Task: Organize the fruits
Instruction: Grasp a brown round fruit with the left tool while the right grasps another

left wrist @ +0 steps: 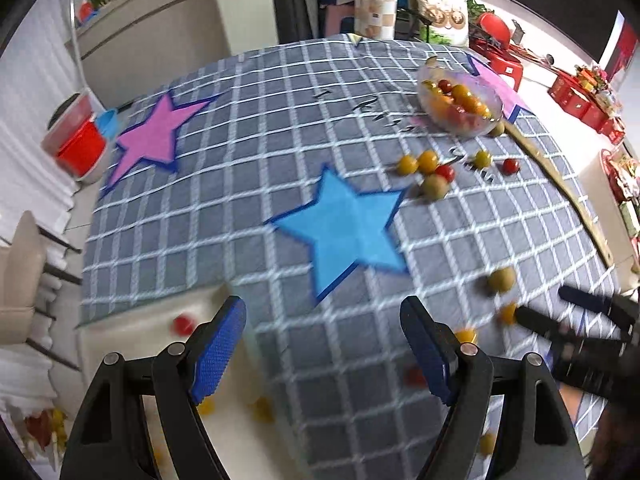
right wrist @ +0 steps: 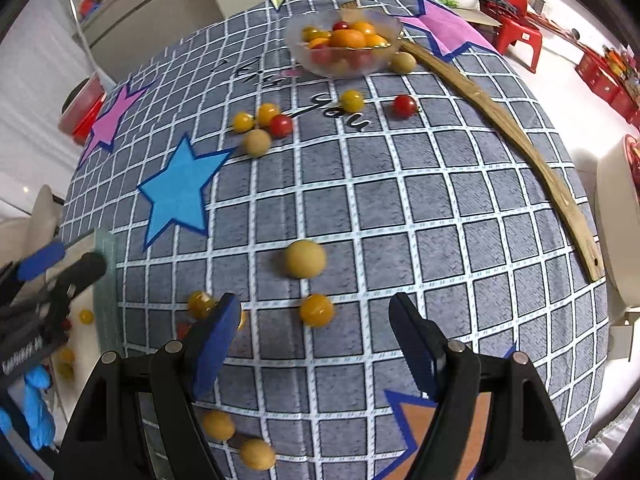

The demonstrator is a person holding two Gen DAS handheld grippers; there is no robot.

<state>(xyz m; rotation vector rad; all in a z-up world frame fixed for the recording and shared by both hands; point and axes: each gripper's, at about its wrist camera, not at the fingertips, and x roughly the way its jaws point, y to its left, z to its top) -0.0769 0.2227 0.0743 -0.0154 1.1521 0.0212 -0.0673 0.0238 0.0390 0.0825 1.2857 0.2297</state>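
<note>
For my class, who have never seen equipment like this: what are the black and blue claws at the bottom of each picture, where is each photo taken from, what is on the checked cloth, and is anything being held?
Each claw is a hand-held two-finger gripper, worked by a person rather than a robot. A wide-angle camera on each looks along its fingers. One picture comes from the left gripper, the other from the right gripper; each also glimpses the other at its edge.

On the checked tablecloth stand a clear bowl of small tomatoes, loose tomatoes in red, yellow and pale green, and a long wooden stick.

Both grippers are open and hold nothing.
</note>
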